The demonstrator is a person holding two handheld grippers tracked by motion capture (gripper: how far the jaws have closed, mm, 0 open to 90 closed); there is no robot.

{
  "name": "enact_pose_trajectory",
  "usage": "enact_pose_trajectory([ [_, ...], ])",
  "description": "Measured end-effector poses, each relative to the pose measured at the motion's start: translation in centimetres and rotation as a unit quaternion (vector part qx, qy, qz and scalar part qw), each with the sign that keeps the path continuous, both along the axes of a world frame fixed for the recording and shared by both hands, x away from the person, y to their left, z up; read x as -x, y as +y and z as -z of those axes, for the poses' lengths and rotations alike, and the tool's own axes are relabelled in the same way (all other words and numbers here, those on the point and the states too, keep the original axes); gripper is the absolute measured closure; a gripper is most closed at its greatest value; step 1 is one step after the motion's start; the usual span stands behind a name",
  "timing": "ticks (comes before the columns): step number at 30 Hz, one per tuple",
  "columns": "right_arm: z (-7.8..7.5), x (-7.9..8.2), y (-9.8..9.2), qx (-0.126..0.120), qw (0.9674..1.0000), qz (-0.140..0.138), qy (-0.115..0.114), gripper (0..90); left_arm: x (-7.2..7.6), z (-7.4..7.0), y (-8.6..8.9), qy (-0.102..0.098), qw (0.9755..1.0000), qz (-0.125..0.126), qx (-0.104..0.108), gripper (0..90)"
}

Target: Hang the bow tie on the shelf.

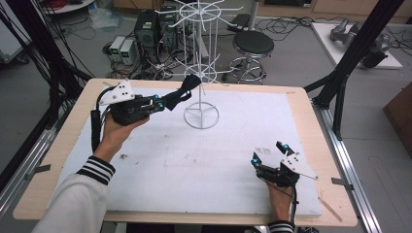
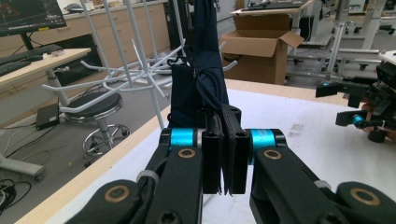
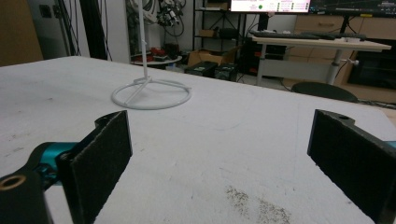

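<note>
High view: left gripper [image 1: 158,103] pinches a dark bow tie [image 1: 187,88] up toward the white wire rack [image 1: 200,73] — seemingly for hanging — while right gripper [image 1: 268,154] rests wide open, empty.

The white foam-like sheet [image 1: 204,160] at the centre of the high view is looking matt and faintly grainy, carrying grey scuffs, over the pale wooden desk [image 1: 311,111] showing smooth at its edges. The thin white wire rack [image 1: 200,58], upper centre, is showing a smooth painted-metal coat. The dark navy cloth bow tie [image 2: 201,79] is hanging soft and creased at the middle of the left gripper view. The left gripper [image 2: 223,154] is gleaming in black plastic with glossy blue and brass fittings. The right gripper [image 3: 219,154] is showing rough, matt black fingers [image 3: 100,158].
</note>
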State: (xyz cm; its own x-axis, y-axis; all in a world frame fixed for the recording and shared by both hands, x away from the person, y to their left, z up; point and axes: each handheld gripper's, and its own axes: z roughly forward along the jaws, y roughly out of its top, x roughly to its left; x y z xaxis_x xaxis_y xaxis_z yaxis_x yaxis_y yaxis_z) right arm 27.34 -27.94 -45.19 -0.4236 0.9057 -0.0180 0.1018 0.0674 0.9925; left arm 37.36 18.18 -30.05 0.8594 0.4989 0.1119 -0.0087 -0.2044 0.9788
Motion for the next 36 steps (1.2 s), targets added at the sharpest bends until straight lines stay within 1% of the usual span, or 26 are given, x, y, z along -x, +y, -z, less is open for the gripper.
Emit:
enact_pose_trajectory([
  [7,0.0,0.0,0.0,0.001,1.0,0.0,-0.002,5.5,-0.4,-0.1,0.1,0.004,1.0,-0.004,0.006,87.0],
  [13,0.0,0.0,0.0,0.0,1.0,0.0,0.0,5.5,-0.9,-0.3,0.4,0.008,0.9996,-0.012,0.023,87.0],
  [17,0.0,0.0,0.0,0.0,1.0,0.0,0.0,5.5,-1.4,-0.3,0.6,0.016,0.9992,-0.018,0.033,86.9],
  [18,0.0,0.0,0.0,0.0,1.0,0.0,0.0,5.5,-1.6,-0.2,0.6,0.023,0.9988,-0.022,0.039,86.9],
  [19,0.0,0.0,0.0,0.0,1.0,0.0,0.0,5.4,-1.6,-0.2,0.6,0.023,0.9988,-0.022,0.039,86.9],
  [21,0.0,0.0,0.0,0.0,1.0,0.0,0.0,5.5,-1.8,-0.1,0.7,0.027,0.9983,-0.025,0.046,86.9],
  [22,0.0,0.0,0.0,0.001,1.0,0.0,-0.001,5.5,-2.0,0.0,0.8,0.032,0.998,-0.028,0.047,86.9],
  [24,0.0,0.0,0.0,0.001,1.0,0.0,-0.001,5.5,-2.0,0.0,0.8,0.032,0.9981,-0.029,0.044,86.9],
  [26,0.0,0.0,0.0,0.0,1.0,0.0,-0.001,5.5,-2.1,0.0,0.8,0.035,0.9979,-0.036,0.042,86.8],
  [28,0.0,0.0,0.0,0.0,1.0,0.0,-0.001,5.5,-2.2,0.1,0.9,0.038,0.9976,-0.036,0.045,86.8],
  [32,0.0,0.0,0.0,0.001,1.0,0.0,-0.002,5.4,-2.1,0.0,0.8,0.034,0.998,-0.037,0.039,86.8],
  [36,0.0,0.0,0.0,0.001,1.0,-0.001,0.001,5.5,-2.2,0.0,0.9,0.036,0.9976,-0.046,0.038,86.8],
])
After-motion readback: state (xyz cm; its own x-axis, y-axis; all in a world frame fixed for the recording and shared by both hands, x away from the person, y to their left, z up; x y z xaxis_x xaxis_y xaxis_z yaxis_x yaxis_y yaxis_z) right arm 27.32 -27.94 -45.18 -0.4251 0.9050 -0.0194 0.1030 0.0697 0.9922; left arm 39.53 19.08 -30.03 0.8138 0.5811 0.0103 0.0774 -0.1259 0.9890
